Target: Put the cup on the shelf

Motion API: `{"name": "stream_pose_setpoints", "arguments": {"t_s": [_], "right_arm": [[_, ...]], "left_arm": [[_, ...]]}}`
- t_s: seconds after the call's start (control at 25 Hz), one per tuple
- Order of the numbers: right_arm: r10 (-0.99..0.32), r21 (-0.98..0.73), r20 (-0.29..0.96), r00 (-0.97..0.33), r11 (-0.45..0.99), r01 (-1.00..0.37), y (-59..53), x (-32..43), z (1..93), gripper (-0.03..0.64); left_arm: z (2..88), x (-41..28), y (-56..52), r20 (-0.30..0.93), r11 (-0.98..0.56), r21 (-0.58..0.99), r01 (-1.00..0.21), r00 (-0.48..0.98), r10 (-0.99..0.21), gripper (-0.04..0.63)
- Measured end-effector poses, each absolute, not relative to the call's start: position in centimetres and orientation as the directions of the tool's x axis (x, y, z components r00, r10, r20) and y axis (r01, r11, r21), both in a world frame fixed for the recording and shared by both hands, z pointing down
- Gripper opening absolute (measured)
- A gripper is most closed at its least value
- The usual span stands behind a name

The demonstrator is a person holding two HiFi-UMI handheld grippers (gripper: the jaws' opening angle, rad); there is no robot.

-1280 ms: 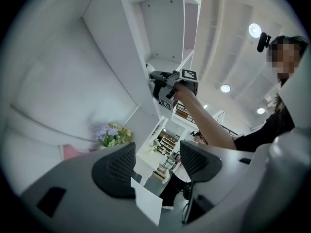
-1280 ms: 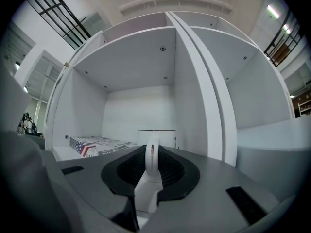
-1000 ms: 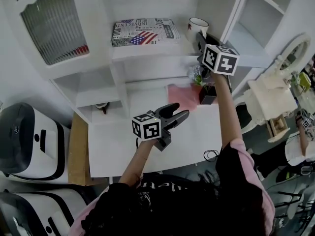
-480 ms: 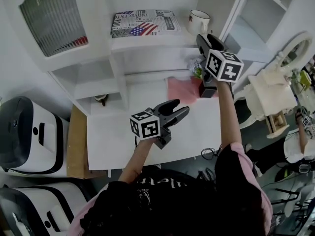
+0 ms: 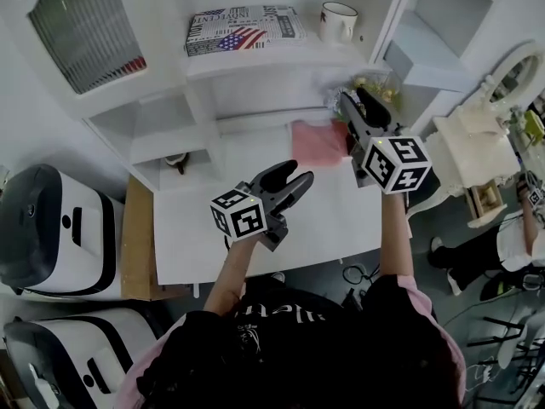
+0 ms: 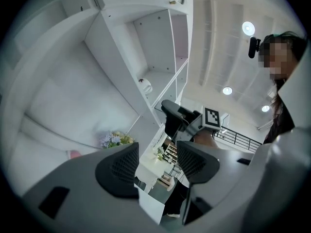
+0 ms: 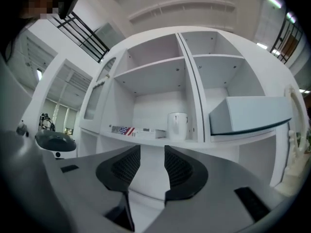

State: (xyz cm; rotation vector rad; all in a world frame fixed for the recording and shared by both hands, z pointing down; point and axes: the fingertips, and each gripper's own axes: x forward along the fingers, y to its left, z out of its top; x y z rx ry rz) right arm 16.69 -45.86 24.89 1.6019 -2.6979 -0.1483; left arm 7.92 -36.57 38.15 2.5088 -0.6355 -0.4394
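Cup [image 5: 338, 21] stands on the shelf [image 5: 281, 60], near its right end. It looks hard, smooth and breakable, so hold its sides. Your right gripper [image 7: 152, 166] is wide open, empty. Your left gripper [image 6: 158, 166] is closing on nothing.

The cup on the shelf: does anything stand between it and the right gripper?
Nothing visible does. The cup stands upright on the shelf, right of a flat printed box. The right gripper, open and empty, points at it from in front of the shelf, with only open air between them.
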Motion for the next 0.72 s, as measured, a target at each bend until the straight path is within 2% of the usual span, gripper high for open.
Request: {"name": "stream_pose_setpoints", "arguments": {"t_s": [0.2,0.72], "right_arm": [[-0.856,0.071,-0.014,-0.517,0.515,-0.854,-41.2,16.8,29.1,0.178],[-0.853,-0.158,0.073,-0.517,0.502,-0.85,-29.7,18.9,38.7,0.159]], "left_arm": [[39.1,7.8,-34.8,-0.143,-0.757,0.544,-0.362,0.849,-0.509,0.25],[43.2,8.3,-25.6,-0.047,-0.747,0.526,-0.407,0.863,-0.503,0.227]]}}
